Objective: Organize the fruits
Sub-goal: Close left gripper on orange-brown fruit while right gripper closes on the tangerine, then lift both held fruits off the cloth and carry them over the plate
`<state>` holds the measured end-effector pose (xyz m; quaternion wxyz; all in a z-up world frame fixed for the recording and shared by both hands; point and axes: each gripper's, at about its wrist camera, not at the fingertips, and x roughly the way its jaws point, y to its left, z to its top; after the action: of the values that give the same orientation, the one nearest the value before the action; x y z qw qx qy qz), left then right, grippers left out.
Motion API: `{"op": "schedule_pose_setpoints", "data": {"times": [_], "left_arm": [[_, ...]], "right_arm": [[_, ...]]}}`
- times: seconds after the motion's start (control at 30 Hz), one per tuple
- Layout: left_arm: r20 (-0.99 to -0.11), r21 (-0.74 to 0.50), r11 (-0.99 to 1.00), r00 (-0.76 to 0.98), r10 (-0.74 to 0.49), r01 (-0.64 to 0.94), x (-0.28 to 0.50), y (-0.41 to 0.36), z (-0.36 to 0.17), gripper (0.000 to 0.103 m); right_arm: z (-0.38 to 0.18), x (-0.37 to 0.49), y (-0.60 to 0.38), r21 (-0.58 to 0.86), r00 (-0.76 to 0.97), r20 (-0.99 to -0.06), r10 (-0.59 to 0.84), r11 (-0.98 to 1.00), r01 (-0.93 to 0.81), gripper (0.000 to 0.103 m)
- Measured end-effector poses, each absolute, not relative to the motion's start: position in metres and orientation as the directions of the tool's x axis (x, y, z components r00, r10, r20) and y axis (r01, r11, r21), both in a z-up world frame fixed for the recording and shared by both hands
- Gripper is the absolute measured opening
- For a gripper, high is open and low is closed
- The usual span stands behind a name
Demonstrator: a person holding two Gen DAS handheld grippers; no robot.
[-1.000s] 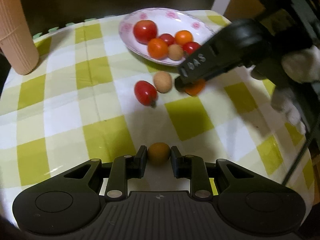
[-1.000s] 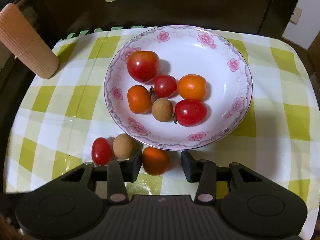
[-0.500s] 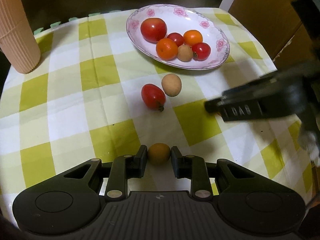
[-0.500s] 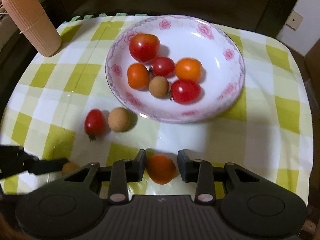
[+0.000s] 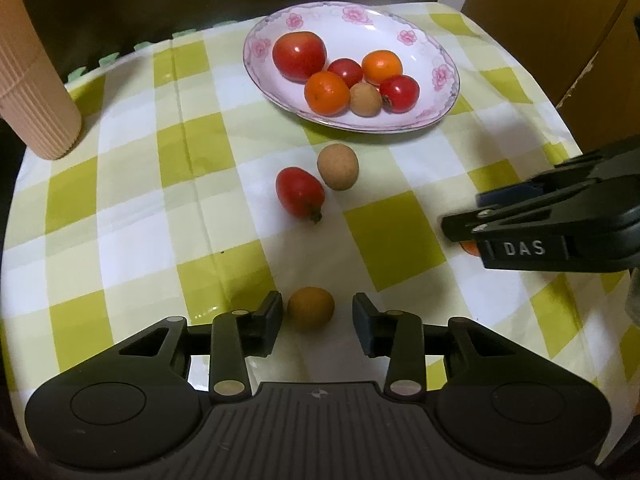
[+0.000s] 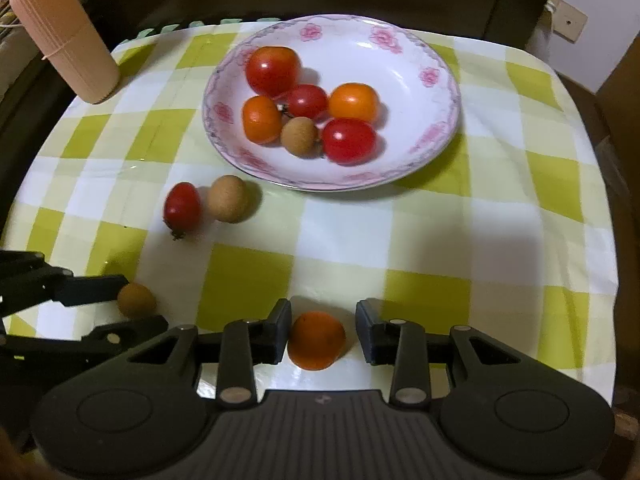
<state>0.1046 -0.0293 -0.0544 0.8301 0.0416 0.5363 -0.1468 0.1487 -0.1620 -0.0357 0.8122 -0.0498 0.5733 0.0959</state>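
Orange fruit plain between right gripper pads, nearly hidden from left wrist

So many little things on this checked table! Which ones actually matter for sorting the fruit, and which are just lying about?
Part of the job:
- flowered plate holding six fruits
- red tomato and tan fruit on the cloth
- brown fruit between the left hand-held gripper fingers
- orange fruit between the right hand-held gripper fingers

Just lying about:
- ribbed pink cup
- checked cloth
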Motion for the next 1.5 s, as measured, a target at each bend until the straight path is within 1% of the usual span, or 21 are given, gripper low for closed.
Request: {"op": "schedule_pose_setpoints", "data": {"times": [0.2, 0.33, 0.43, 0.57, 0.6, 0.63, 0.67, 0.77, 1.07, 1.27, 1.5], "left_arm": [[-0.901, -0.076, 0.957, 0.391, -0.186, 0.280, 0.105, -0.030, -0.054, 0.047], [-0.904, -0.071, 0.958, 0.387, -0.179, 0.278, 0.106, -0.031, -0.055, 0.047], [-0.905, -0.056, 0.957, 0.391, -0.169, 0.284, 0.105, -0.032, -0.055, 0.047], [-0.905, -0.048, 0.959, 0.394, -0.160, 0.280, 0.106, -0.033, -0.056, 0.046], [-0.905, -0.037, 0.959, 0.398, -0.152, 0.282, 0.106, -0.034, -0.056, 0.041], [-0.904, -0.020, 0.958, 0.404, -0.140, 0.287, 0.105, -0.035, -0.056, 0.035], [-0.902, -0.006, 0.957, 0.411, -0.131, 0.291, 0.104, -0.035, -0.056, 0.033], [-0.900, 0.007, 0.956, 0.418, -0.122, 0.293, 0.102, -0.036, -0.057, 0.033], [-0.889, 0.043, 0.948, 0.446, -0.107, 0.314, 0.102, -0.041, -0.044, 0.033], [-0.870, 0.062, 0.944, 0.481, -0.108, 0.325, 0.110, -0.050, -0.026, 0.033], [-0.838, 0.084, 0.938, 0.534, -0.116, 0.336, 0.137, -0.065, 0.001, 0.033]], "right_arm": [[-0.033, 0.144, -0.170, 0.027, 0.322, -0.942, 0.090, 0.980, -0.196, 0.034], [-0.030, 0.141, -0.172, 0.034, 0.331, -0.939, 0.097, 0.981, -0.193, 0.042], [-0.031, 0.141, -0.172, 0.027, 0.328, -0.940, 0.093, 0.980, -0.198, 0.042], [-0.032, 0.139, -0.171, 0.015, 0.332, -0.939, 0.087, 0.977, -0.213, 0.041], [-0.032, 0.139, -0.172, 0.020, 0.334, -0.938, 0.093, 0.976, -0.215, 0.041], [-0.031, 0.138, -0.171, 0.024, 0.339, -0.936, 0.100, 0.975, -0.221, 0.037], [-0.032, 0.137, -0.170, 0.019, 0.343, -0.934, 0.098, 0.973, -0.228, 0.029], [-0.031, 0.133, -0.164, -0.023, 0.366, -0.928, 0.074, 0.967, -0.253, 0.029], [-0.019, 0.130, -0.167, -0.035, 0.414, -0.907, 0.075, 0.967, -0.251, 0.029], [-0.003, 0.135, -0.168, -0.045, 0.459, -0.885, 0.076, 0.968, -0.247, 0.029], [0.016, 0.154, -0.171, -0.041, 0.507, -0.858, 0.083, 0.973, -0.229, 0.029]]}}
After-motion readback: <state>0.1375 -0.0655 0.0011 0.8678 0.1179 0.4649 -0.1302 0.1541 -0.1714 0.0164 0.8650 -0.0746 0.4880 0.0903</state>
